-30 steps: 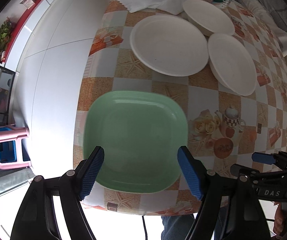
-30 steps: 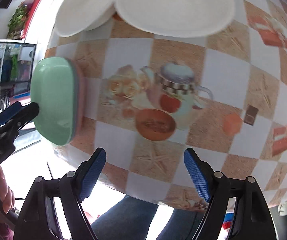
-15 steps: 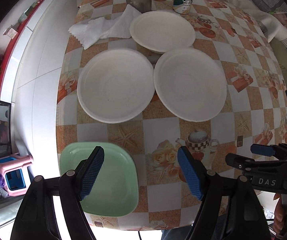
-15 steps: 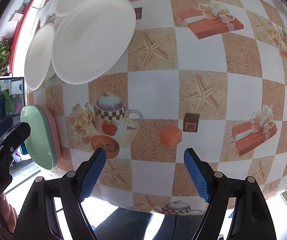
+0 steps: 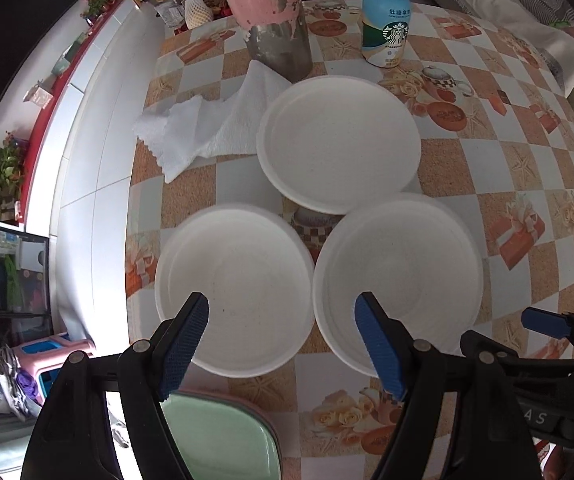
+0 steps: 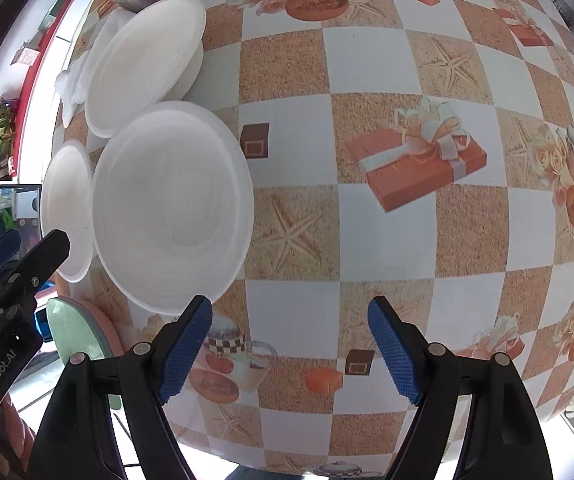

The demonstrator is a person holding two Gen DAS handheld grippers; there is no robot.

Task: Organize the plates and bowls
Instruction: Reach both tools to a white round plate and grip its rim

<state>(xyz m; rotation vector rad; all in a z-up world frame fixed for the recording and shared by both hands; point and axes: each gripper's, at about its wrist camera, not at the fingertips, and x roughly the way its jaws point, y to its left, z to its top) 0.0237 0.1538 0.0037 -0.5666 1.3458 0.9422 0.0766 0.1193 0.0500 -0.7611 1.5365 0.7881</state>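
Observation:
Three white round dishes sit on the patterned table: a near left one (image 5: 233,292), a near right one (image 5: 397,280) and a far one (image 5: 337,142). A green square plate (image 5: 223,436) lies on a pink plate at the table's near left corner. My left gripper (image 5: 281,340) is open and empty, above the gap between the two near white dishes. My right gripper (image 6: 289,344) is open and empty over bare tablecloth, right of the near right white dish (image 6: 173,208). The green plate (image 6: 73,334) shows at the lower left.
A white cloth (image 5: 207,124) lies behind the near left dish. A pink and grey container (image 5: 273,12) and a Starbucks bottle (image 5: 385,24) stand at the back. The table's left edge (image 5: 131,240) drops to white floor.
My left gripper has moved forward from over the green plate to over the white dishes. My right gripper has moved forward and right along the table. Both stayed open.

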